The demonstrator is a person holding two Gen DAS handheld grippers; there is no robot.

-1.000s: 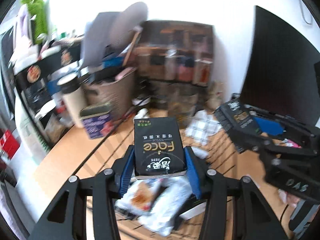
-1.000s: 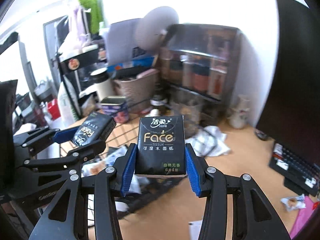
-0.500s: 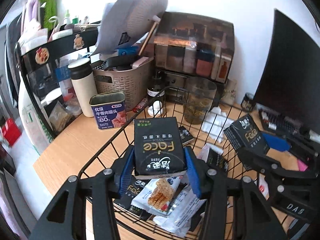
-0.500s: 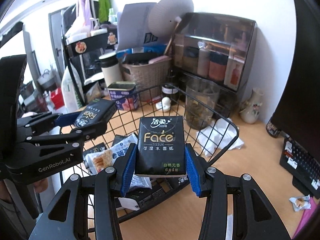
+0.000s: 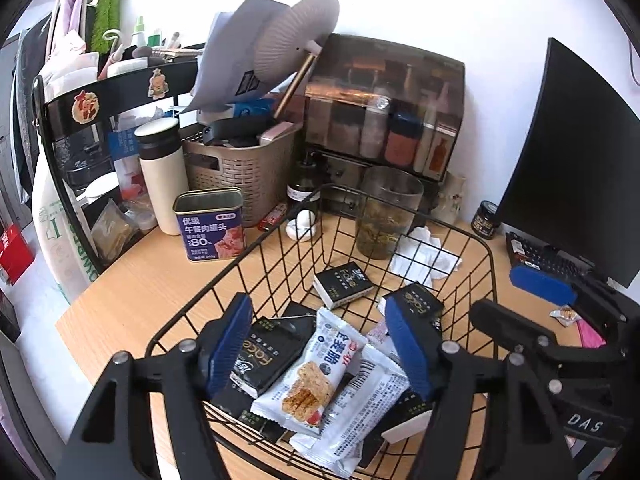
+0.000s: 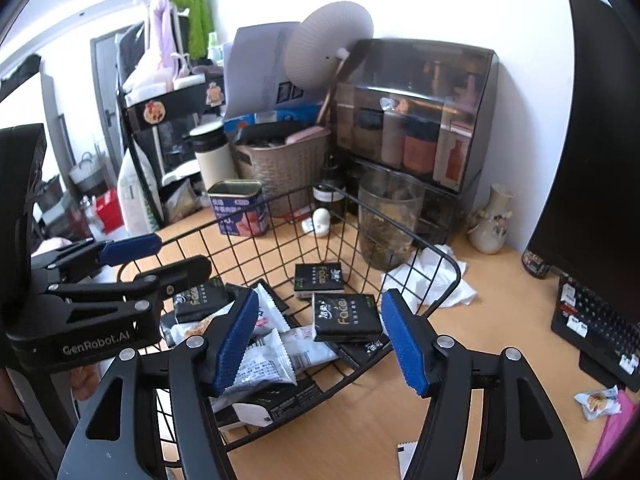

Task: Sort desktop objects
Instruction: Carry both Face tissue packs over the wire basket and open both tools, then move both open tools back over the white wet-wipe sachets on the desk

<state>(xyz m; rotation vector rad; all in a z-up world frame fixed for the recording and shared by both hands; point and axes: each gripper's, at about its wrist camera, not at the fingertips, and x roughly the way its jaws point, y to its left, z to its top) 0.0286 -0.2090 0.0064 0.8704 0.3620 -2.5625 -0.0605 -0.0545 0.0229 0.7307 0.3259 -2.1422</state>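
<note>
A black wire basket [image 5: 491,256] [image 6: 456,268] stands on the wooden desk and holds several black Face tissue packs and white snack packets [image 5: 310,376]. My left gripper [image 5: 320,344] is open and empty above the basket; a tissue pack [image 5: 266,354] lies just below its left finger. My right gripper [image 6: 320,340] is open and empty over the basket; a tissue pack [image 6: 346,317] lies inside, right under it. A further pack [image 6: 320,278] lies further back in the basket. The right gripper shows at the right of the left wrist view [image 5: 560,300].
Behind the basket stand a luncheon meat tin [image 5: 210,222], a white flask [image 5: 162,176], a woven bin [image 5: 244,168], a glass jar [image 5: 388,212] and a dark cabinet [image 5: 384,108]. A crumpled tissue [image 5: 426,256], a monitor [image 5: 576,160], a keyboard [image 6: 596,324] and a snack packet [image 6: 598,400] are at the right.
Both grippers opened and let go of their tissue packs, which now lie in the basket. Both grippers have come closer over the basket.
</note>
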